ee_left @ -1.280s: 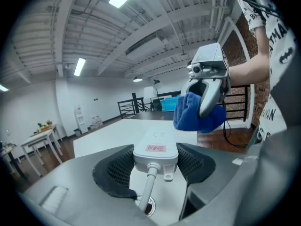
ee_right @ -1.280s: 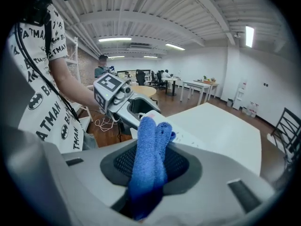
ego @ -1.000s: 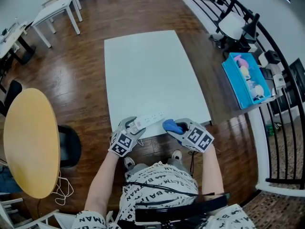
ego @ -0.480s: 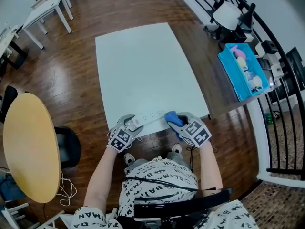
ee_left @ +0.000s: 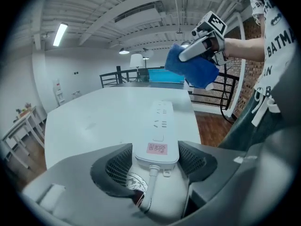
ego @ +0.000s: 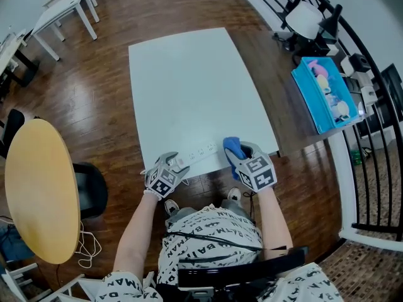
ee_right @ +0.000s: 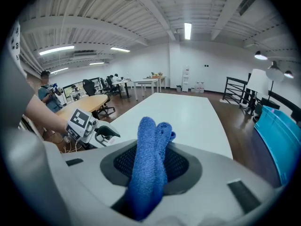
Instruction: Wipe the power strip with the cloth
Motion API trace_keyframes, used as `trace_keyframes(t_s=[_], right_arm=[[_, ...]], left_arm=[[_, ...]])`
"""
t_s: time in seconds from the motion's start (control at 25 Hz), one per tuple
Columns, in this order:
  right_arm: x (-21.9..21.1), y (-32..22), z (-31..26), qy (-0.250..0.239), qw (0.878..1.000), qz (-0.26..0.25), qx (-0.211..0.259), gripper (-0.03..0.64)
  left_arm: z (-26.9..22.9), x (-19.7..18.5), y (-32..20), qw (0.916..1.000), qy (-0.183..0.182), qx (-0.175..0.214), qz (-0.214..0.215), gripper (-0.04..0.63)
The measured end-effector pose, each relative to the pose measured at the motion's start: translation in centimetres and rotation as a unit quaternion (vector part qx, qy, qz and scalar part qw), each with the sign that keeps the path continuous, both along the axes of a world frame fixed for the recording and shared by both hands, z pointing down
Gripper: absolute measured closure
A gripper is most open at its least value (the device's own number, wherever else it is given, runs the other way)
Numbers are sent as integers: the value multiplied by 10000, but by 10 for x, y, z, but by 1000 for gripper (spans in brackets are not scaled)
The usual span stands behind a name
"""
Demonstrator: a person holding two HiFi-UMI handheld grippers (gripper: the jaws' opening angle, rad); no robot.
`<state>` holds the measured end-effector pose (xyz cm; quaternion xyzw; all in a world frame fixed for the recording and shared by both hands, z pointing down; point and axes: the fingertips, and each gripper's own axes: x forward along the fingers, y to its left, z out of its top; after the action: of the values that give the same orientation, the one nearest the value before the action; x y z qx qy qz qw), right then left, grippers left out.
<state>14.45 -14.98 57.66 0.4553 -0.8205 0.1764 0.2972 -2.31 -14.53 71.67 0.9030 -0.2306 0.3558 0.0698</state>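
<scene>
Left hand-held gripper (ee_left: 155, 150) clasps the power strip (ee_left: 160, 121) by its cord end, jaws just eased wider. Right hand-held gripper (ee_right: 151, 160) pinches the cloth (ee_right: 150, 131) at 3 o'clock. Steady the strip on the tabletop (ego: 189, 87) and wipe lengthwise.

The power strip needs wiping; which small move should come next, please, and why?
Probably lower the right gripper until the cloth meets the power strip: the cloth hangs above its far end, while the left gripper holds its cord end on the table.
</scene>
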Motion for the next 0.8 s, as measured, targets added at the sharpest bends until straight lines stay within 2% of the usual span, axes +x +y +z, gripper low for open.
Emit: trace_keyframes(t_s=[0.08,0.2,0.28,0.36,0.44,0.48,0.56,0.64,0.8], right_arm=[[-1,0,-1,-45,10000,78,4,480],[0,-1,2,-11,9999,158,49,480],[3,-2,3,27,9996,251,87,482],[6,-4,3,40,9994,326,92,482],[7,-5,5,17,9993,362,63,482],[7,-4,6,4,9993,373,52,483],[5,-3,8,-15,9993,381,48,482],[2,-1,9,-25,9992,383,76,483],[-4,0,9,-50,9991,400,133,483]], left_arm=[[-4,0,-1,9998,112,-22,-137,262],[-19,-6,-1,9981,460,-44,-419,262],[-38,-14,-5,9940,808,60,-740,263],[-61,-25,-13,9855,1193,212,-1185,272],[-88,-42,-24,9707,1529,408,-1808,332],[-100,-52,-28,9619,1620,502,-2147,397],[-117,-68,-32,9452,1713,544,-2726,591],[-125,-73,-28,9341,1818,382,-3050,595],[-127,-70,-12,9272,1805,78,-3280,595]])
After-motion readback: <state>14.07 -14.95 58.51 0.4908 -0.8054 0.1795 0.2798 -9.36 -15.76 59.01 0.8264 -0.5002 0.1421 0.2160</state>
